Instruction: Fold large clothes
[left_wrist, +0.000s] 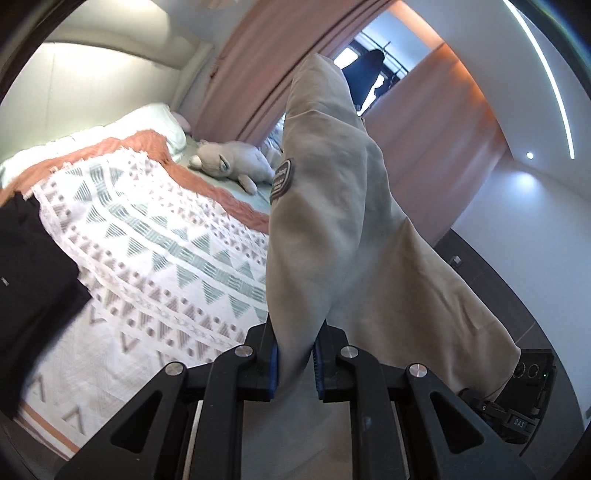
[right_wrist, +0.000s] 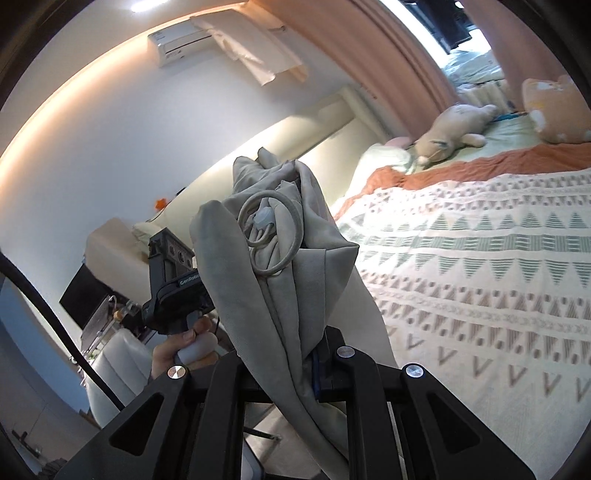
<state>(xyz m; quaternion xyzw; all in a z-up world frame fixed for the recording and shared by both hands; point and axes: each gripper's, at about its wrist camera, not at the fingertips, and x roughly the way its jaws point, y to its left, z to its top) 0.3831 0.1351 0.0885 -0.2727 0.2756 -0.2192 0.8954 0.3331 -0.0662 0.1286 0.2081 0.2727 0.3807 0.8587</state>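
A large beige garment (left_wrist: 332, 229) with a dark round patch (left_wrist: 281, 179) hangs in the air above the bed. My left gripper (left_wrist: 295, 362) is shut on a bunched edge of it. In the right wrist view the same beige garment (right_wrist: 280, 280) shows a drawstring loop with a toggle (right_wrist: 264, 221). My right gripper (right_wrist: 295, 365) is shut on its folds. The left gripper's body (right_wrist: 173, 280), held by a hand, shows behind the cloth at the left of the right wrist view.
The bed has a white patterned blanket (left_wrist: 155, 251) with an orange border. A folded black garment (left_wrist: 33, 273) lies on its left. A grey plush toy (left_wrist: 229, 162) lies by the pillow (left_wrist: 162, 122). Pink curtains (left_wrist: 266, 66) hang behind. An orange plush (right_wrist: 554, 107) sits far right.
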